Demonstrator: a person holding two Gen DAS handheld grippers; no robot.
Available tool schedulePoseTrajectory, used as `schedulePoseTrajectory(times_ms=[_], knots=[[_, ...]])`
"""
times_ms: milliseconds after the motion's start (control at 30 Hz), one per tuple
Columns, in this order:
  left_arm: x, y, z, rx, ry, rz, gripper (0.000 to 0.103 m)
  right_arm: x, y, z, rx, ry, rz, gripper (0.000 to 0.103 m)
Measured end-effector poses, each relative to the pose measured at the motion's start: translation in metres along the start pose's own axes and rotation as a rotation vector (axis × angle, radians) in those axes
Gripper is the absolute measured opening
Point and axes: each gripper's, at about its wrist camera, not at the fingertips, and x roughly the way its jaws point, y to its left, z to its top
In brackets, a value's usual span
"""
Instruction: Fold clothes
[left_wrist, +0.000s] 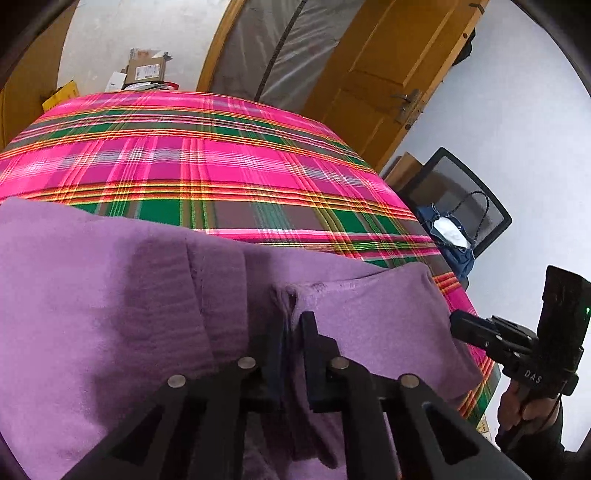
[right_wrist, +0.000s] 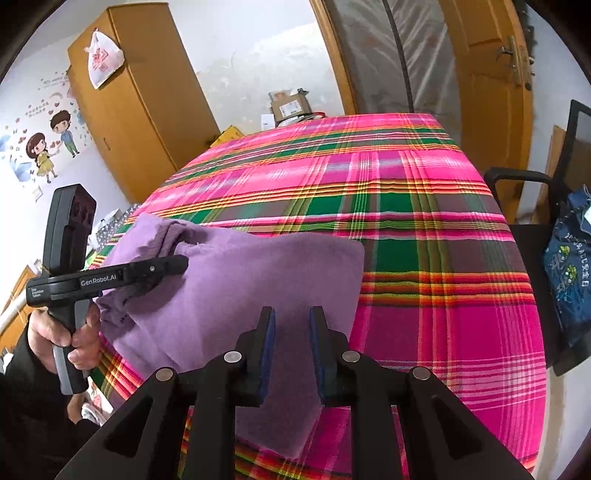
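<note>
Purple garment (right_wrist: 258, 273) lies folded on the near-left part of the plaid-covered counter (right_wrist: 424, 229). Left tool (left_wrist: 291, 325) is clenched on a bunched fold of the garment. Right tool (right_wrist: 291, 317) hovers over the garment's near corner, jaws parted, gripping nothing.

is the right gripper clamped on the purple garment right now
No, the right gripper has its jaws apart, hovering over the purple fabric garment on the pink plaid cloth without pinching it.
</note>
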Motion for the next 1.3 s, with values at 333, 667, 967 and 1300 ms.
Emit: schedulePoseTrajectory(times_ms=[333,667,967,1300], knots=[[-0.04,-0.006,0.004,0.016,-0.098,0.001,0.012,0.005,-0.005,0.009,0.016,-0.03,-0.055,0.025],[0.021,-0.018,0.011,0.058,0.015,0.035,0.005,0.042,-0.002,0.032,-0.002,0.027,-0.112,0.025],[-0.014,-0.024,-0.016,0.121,-0.016,0.071,0.005,0.004,0.022,0.002,-0.118,0.002,-0.109,0.025],[-0.017,-0.033,-0.039,0.175,-0.037,0.118,0.006,-0.001,0.037,-0.034,-0.202,0.001,-0.149,0.025]])
